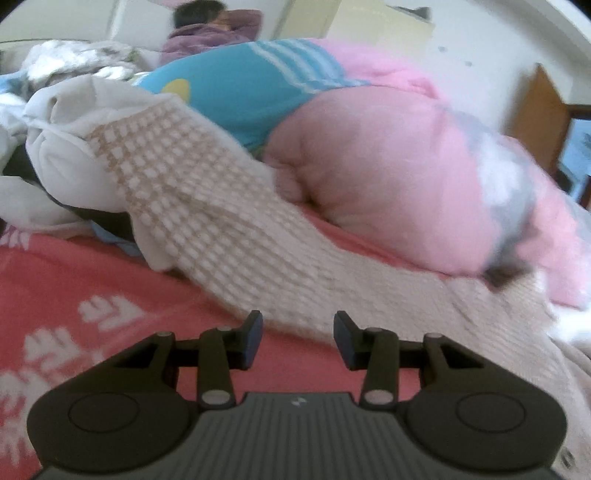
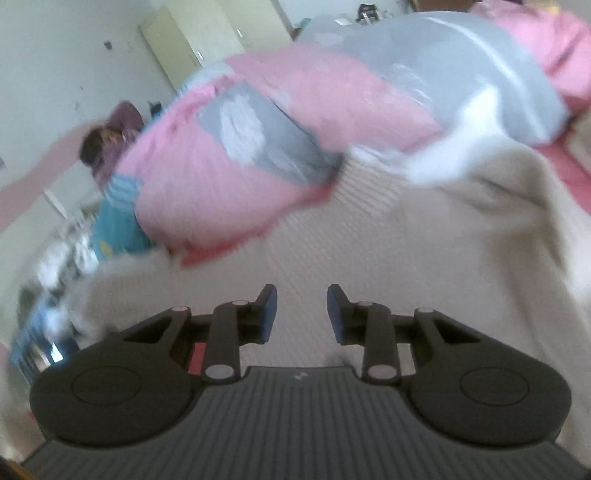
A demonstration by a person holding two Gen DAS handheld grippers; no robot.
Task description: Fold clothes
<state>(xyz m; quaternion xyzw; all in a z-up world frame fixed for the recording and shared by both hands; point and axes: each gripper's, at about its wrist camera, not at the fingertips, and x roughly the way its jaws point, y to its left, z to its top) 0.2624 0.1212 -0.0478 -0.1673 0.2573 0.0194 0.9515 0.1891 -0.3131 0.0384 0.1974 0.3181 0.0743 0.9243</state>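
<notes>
Over red sheet [image 1: 74, 266]: left gripper [image 1: 297, 334] jaws apart, nothing between, tips just short of cream knit [image 1: 207, 192] edge. Knit stretches diagonally across bed, from white cloth [image 1: 62, 155] at upper left toward lower right. Behind knit: pink quilt [image 1: 388, 162], blue striped garment [image 1: 236, 85], person in purple [image 1: 210, 33] at far back.

Over knit [image 2: 369, 251]: right gripper [image 2: 302, 314] jaws parted, empty, knit spread below. Pink quilt [image 2: 207, 173] with grey patches beyond. View blurred.
</notes>
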